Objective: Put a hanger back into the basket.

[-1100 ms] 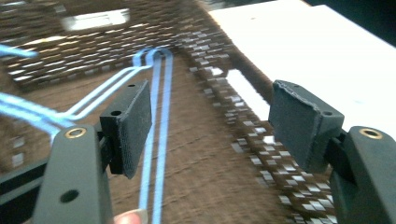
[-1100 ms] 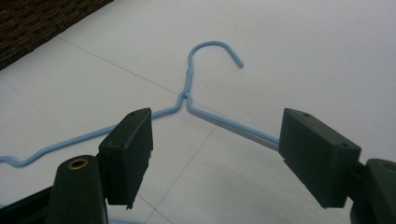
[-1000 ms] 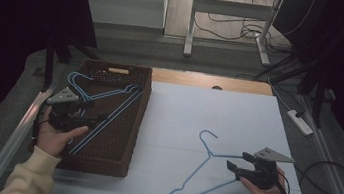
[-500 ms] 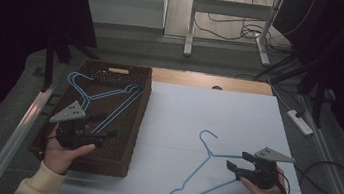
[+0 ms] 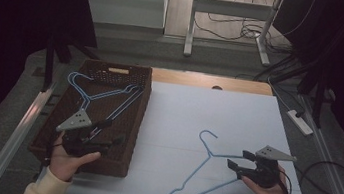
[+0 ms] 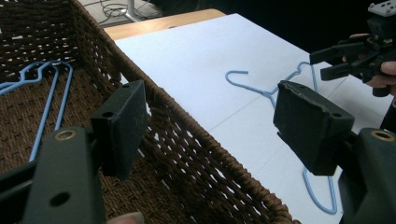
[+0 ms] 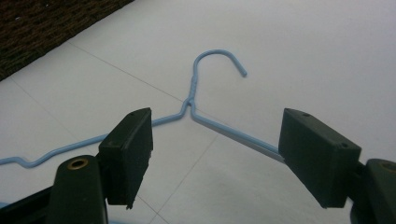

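My left gripper was held above the near right part of the brown wicker basket, its jaws spread wide and gripping nothing. In the left gripper view the two black pads stood well apart, one over the basket interior and the other past the woven rim, over the white table sheet. Two light blue wire hangers lay inside the basket, stacked closely, with their hooks toward the far left corner. My right gripper was positioned at the near right of the sheet, jaws likewise released and empty. A third light blue wire hanger lay flat on the sheet, its hook pointing away from me and its shoulder bar running toward the near edge. In the right gripper view the hanger's neck sat between the open jaws but beyond their tips, with one shoulder wire passing close beside the right-hand pad; whether it touched that pad could not be determined.
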`<state>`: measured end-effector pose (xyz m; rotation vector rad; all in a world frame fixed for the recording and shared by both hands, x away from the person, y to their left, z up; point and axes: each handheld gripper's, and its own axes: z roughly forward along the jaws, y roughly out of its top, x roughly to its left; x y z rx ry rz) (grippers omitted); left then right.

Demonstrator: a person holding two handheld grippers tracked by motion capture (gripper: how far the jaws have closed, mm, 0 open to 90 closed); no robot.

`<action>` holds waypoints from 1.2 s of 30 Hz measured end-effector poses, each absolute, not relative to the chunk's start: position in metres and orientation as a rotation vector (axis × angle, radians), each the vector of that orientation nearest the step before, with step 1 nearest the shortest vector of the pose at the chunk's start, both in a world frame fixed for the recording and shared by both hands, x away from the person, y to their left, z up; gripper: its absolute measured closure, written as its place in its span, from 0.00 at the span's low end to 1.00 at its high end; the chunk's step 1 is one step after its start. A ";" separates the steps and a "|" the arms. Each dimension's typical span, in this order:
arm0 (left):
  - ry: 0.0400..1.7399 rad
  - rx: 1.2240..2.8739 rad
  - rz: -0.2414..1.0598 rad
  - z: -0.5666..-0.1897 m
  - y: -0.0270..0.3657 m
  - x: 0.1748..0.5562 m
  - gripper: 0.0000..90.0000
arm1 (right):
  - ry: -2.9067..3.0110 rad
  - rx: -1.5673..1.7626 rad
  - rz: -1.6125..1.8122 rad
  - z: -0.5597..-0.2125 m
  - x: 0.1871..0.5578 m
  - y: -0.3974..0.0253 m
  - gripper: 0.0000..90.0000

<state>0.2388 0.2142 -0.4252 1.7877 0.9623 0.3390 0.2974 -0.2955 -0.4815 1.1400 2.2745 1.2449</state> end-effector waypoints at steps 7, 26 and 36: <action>0.960 1.798 0.328 -0.429 0.211 0.239 0.29 | 2.282 1.141 1.235 -0.480 0.299 -0.293 0.31; 0.944 1.824 0.331 -0.432 0.204 0.237 0.28 | 2.322 1.141 1.192 -0.474 0.312 -0.279 0.32; 0.950 1.818 0.314 -0.435 0.206 0.237 0.28 | 2.362 1.129 1.152 -0.469 0.322 -0.258 0.32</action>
